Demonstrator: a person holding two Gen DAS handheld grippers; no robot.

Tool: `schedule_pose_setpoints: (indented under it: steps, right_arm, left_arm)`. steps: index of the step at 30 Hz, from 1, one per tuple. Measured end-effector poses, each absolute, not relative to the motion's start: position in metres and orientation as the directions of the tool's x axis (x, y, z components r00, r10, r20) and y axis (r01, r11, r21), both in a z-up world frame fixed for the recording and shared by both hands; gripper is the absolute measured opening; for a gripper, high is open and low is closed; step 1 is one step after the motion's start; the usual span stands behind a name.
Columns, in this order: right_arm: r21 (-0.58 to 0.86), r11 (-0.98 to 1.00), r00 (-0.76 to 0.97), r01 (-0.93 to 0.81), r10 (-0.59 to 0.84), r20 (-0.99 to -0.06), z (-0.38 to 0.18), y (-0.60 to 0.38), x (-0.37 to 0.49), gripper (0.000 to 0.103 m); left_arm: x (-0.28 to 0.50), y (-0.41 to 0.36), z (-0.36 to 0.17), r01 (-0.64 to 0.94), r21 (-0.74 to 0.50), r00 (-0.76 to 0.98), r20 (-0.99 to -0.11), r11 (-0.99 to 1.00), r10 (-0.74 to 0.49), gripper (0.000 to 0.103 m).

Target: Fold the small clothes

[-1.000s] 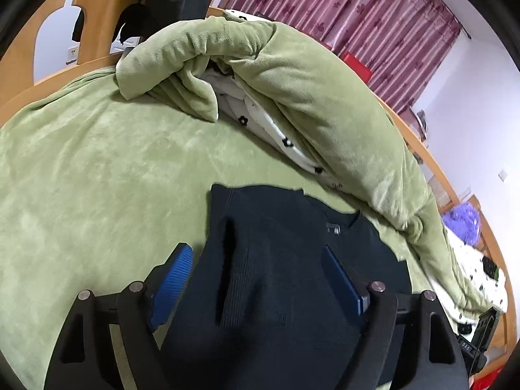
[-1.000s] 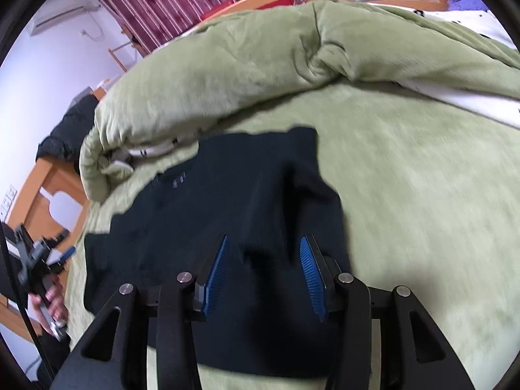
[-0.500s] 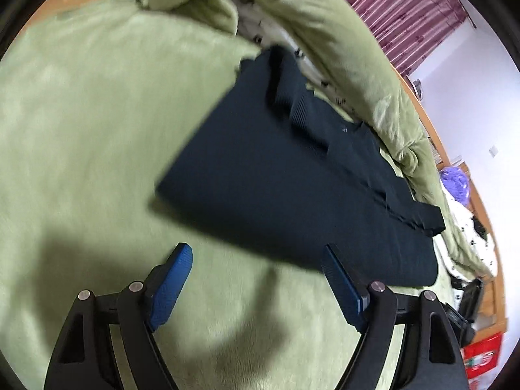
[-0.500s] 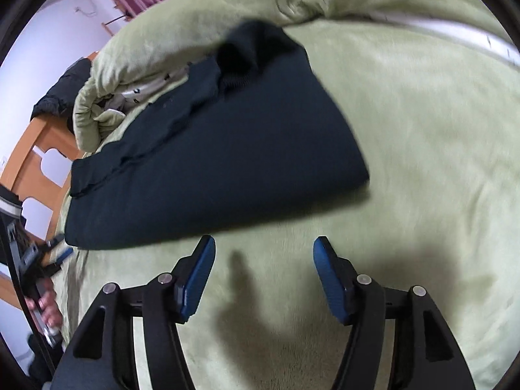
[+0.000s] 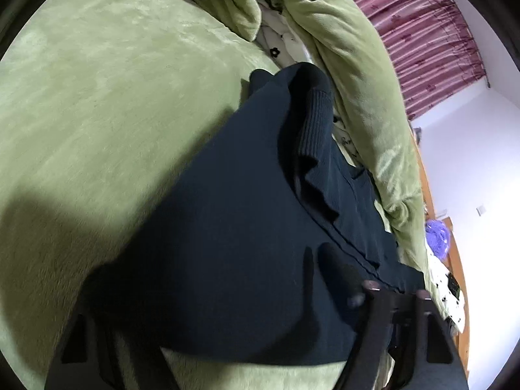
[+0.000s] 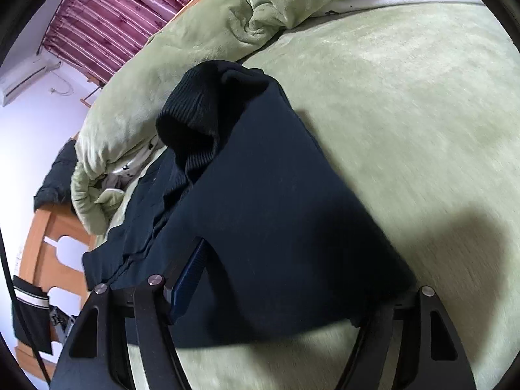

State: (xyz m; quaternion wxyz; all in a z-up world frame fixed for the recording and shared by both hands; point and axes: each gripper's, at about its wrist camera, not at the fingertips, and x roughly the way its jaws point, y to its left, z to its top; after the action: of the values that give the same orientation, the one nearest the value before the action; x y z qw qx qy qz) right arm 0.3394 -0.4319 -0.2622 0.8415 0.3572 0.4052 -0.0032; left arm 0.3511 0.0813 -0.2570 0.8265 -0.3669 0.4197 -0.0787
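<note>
**Me:** Dark navy sweater [image 5: 234, 227], one garment only, lies folded on the green fleece blanket [image 5: 97, 104], its ribbed cuff [image 6: 191, 113] standing up at about eleven o'clock in my right view.

**Editor:** And your tongs?

**Me:** Two pairs. My left gripper [image 5: 227, 334] sits low over the sweater's near edge. Its jaws have just been closing, with the cloth between them, but the pads are buried in dark fabric and I cannot tell whether they pinch it. My right gripper [image 6: 286, 295] has just been opening. One blue pad [image 6: 188, 279] shows at eight o'clock against the cloth, the other is hidden under the hem. Again, I cannot tell.

**Editor:** The room?

**Me:** One bed with a wooden frame [image 6: 42, 227]. One rumpled green quilt [image 5: 351, 74] heaped past the sweater at one o'clock in the left view, with white flowered lining showing. One maroon curtain [image 5: 429, 32], white walls, and something purple [image 5: 437, 237] at three o'clock.
</note>
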Motion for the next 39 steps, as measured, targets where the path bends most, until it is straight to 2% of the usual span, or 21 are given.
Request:
schedule_pose_setpoints:
  steps: [1, 2, 3, 4, 7, 13, 25, 27, 28, 30, 31, 33, 35, 39]
  right_arm:
    - [0.588, 0.754, 0.67, 0.293, 0.278, -0.689, -0.261, -0.43, 0.344, 0.058]
    - [0.578, 0.762, 0.664, 0.291, 0.274, -0.696, -0.261, -0.428, 0.348, 0.05]
    - [0.585, 0.762, 0.66, 0.279, 0.291, -0.693, -0.261, -0.426, 0.35, 0.025]
    - [0.603, 0.755, 0.651, 0.258, 0.325, -0.686, -0.263, -0.423, 0.352, 0.019]
    - [0.598, 0.763, 0.667, 0.248, 0.313, -0.676, -0.253, -0.42, 0.346, 0.012]
    - [0.651, 0.721, 0.674, 0.237, 0.361, -0.645, -0.228, -0.42, 0.313, 0.011]
    - [0.653, 0.727, 0.584, 0.21, 0.443, -0.68, -0.23, -0.416, 0.144, 0.011]
    - [0.642, 0.737, 0.565, 0.212, 0.443, -0.696, -0.234, -0.416, 0.128, 0.013]
    - [0.635, 0.742, 0.556, 0.216, 0.441, -0.704, -0.236, -0.416, 0.122, 0.02]
    - [0.596, 0.765, 0.533, 0.244, 0.407, -0.741, -0.237, -0.418, 0.114, 0.03]
    - [0.579, 0.776, 0.531, 0.248, 0.392, -0.752, -0.237, -0.42, 0.11, 0.031]
    - [0.547, 0.805, 0.538, 0.229, 0.363, -0.76, -0.229, -0.424, 0.097, 0.031]
    - [0.504, 0.836, 0.547, 0.216, 0.325, -0.772, -0.219, -0.427, 0.088, 0.031]
    - [0.378, 0.906, 0.565, 0.191, 0.214, -0.797, -0.193, -0.425, 0.088, 0.033]
  left_arm:
    - [0.355, 0.081, -0.258, -0.183, -0.678, 0.624, -0.639, 0.711, -0.449, 0.04]
    - [0.355, 0.083, -0.261, -0.176, -0.701, 0.618, -0.626, 0.691, -0.476, 0.019]
    - [0.353, 0.085, -0.261, -0.172, -0.719, 0.617, -0.612, 0.674, -0.496, 0.013]
    - [0.351, 0.086, -0.259, -0.171, -0.718, 0.62, -0.611, 0.675, -0.493, 0.012]
    - [0.338, 0.079, -0.243, -0.15, -0.679, 0.634, -0.624, 0.719, -0.457, 0.01]
    - [0.287, 0.088, -0.23, -0.153, -0.664, 0.611, -0.646, 0.732, -0.458, 0.01]
    - [0.14, 0.097, -0.232, -0.11, -0.628, 0.556, -0.682, 0.771, -0.476, 0.013]
    - [0.133, 0.098, -0.232, -0.107, -0.604, 0.549, -0.698, 0.79, -0.459, 0.02]
    - [0.131, 0.1, -0.232, -0.119, -0.587, 0.544, -0.713, 0.801, -0.442, 0.023]
    - [0.127, 0.11, -0.229, -0.143, -0.571, 0.536, -0.732, 0.809, -0.421, 0.038]
    - [0.123, 0.115, -0.227, -0.153, -0.56, 0.537, -0.739, 0.815, -0.407, 0.043]
    - [0.114, 0.127, -0.217, -0.184, -0.49, 0.567, -0.761, 0.852, -0.315, 0.062]
    - [0.105, 0.133, -0.203, -0.196, -0.417, 0.596, -0.77, 0.888, -0.23, 0.064]
    - [0.096, 0.139, -0.179, -0.199, -0.334, 0.616, -0.774, 0.921, -0.147, 0.064]
